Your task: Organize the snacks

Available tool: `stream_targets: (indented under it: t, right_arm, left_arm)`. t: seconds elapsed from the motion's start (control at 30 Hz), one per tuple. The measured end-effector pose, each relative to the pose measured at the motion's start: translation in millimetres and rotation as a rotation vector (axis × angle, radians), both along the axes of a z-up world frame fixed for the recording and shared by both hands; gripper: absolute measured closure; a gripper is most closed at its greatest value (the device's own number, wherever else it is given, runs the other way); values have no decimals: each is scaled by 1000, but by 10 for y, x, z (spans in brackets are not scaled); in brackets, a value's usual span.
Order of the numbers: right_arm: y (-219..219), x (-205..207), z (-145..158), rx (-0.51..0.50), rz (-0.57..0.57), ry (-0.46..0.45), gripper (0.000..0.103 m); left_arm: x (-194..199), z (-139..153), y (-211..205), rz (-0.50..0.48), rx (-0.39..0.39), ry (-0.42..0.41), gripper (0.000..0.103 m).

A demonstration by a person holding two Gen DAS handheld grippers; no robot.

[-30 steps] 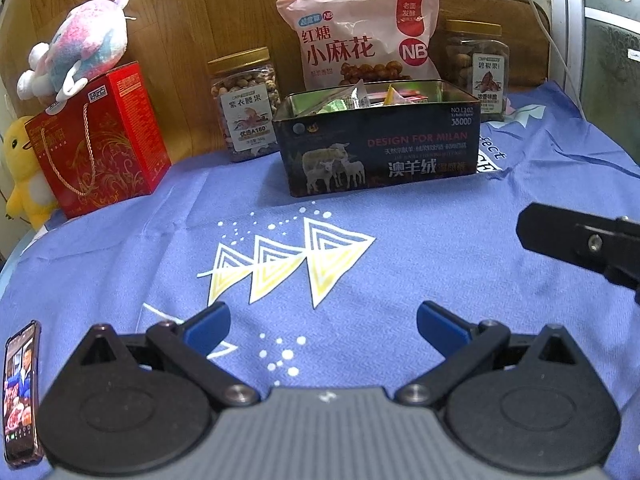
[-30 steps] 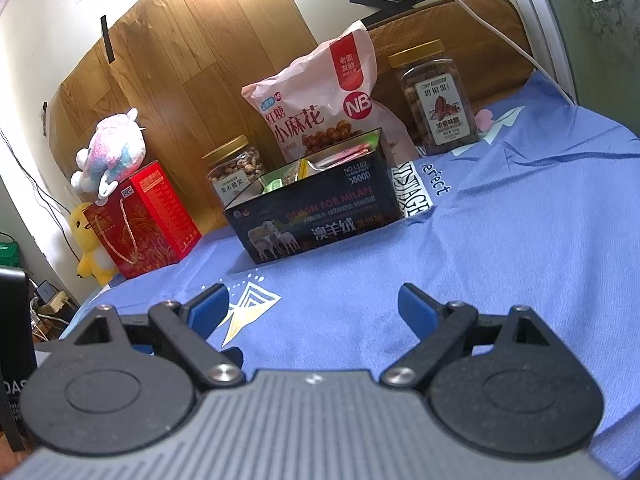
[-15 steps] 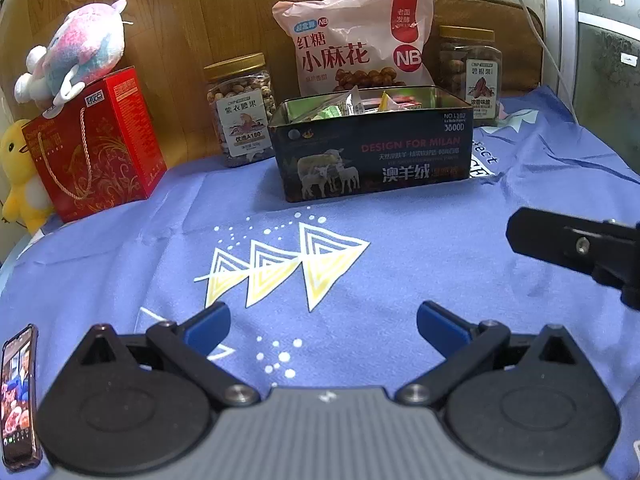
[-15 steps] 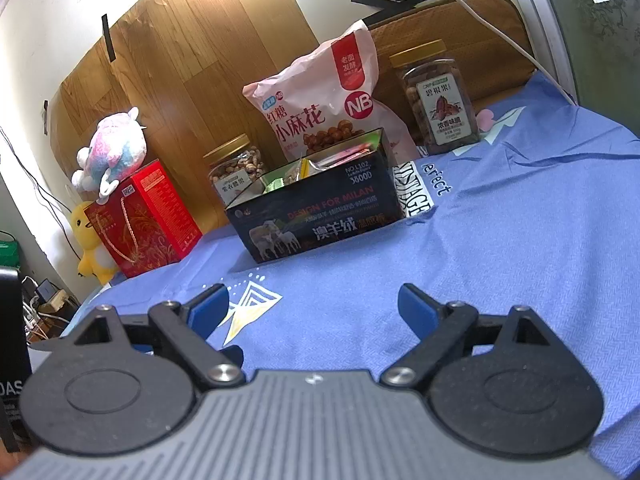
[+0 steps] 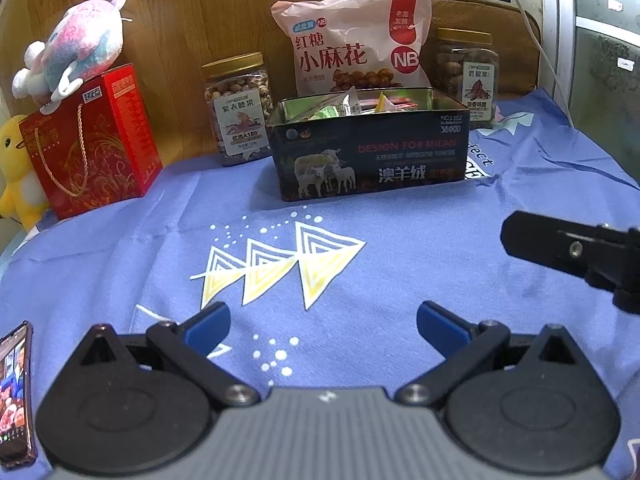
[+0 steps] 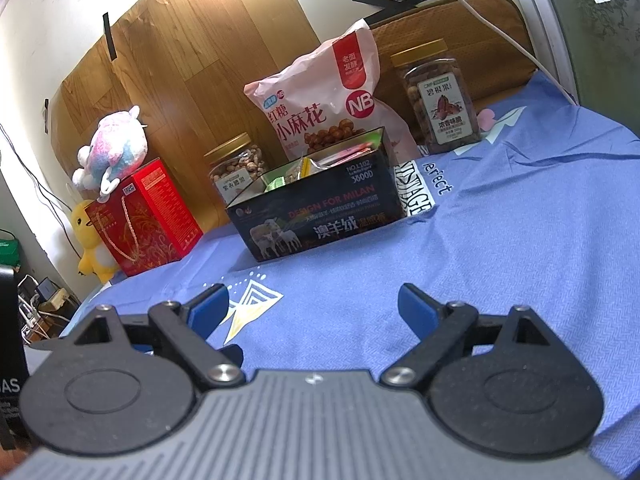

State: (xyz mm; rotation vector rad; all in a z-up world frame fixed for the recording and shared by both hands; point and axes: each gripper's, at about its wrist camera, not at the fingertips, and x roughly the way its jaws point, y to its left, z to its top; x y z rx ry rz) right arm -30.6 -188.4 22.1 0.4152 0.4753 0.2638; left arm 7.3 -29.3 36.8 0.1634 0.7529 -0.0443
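Note:
A dark tin box point(image 5: 372, 160) point(image 6: 320, 216) with sheep printed on it stands open on the blue cloth, holding several small wrapped snacks point(image 5: 348, 106). Behind it leans a pink snack bag point(image 5: 356, 44) point(image 6: 324, 104). A gold-lidded nut jar point(image 5: 238, 108) point(image 6: 236, 168) stands to its left, and another jar point(image 5: 468, 76) point(image 6: 440, 100) to its right. My left gripper point(image 5: 322, 324) is open over bare cloth, well short of the box. My right gripper point(image 6: 312, 308) is open too, with nothing between its fingers; part of it juts in at the right edge of the left wrist view.
A red gift box point(image 5: 92, 140) with a plush toy point(image 5: 76, 48) on top stands at the back left, beside a yellow plush duck point(image 5: 16, 168). A phone point(image 5: 16, 392) lies at the cloth's near left edge. A white cable point(image 6: 500, 36) hangs at the back right.
The left wrist view has tilted up very slightly, so the box and jars sit a little lower in frame. Both grippers stay open and in place.

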Motion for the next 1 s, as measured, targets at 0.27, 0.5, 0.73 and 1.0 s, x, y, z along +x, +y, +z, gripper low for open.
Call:
stream_targets:
  t: [0.27,0.5,0.73,1.0]
  right_arm:
    - [1,2,-3,0,2,-1,10]
    - [19,-1,-11,-3,5,-3,10]
    - [20,-3,-13,-3,7,-4,10]
    - [7,-9,-20,-3,7,-7,10]
  left_arm:
    - [-19,-6,-15,0,5,-1,0]
    - [-30,11,5,12,5,-12,0]
    - [-40,32,14,25,-5,-26,0]
    - [-59,59,51,43,-19,-42,0]
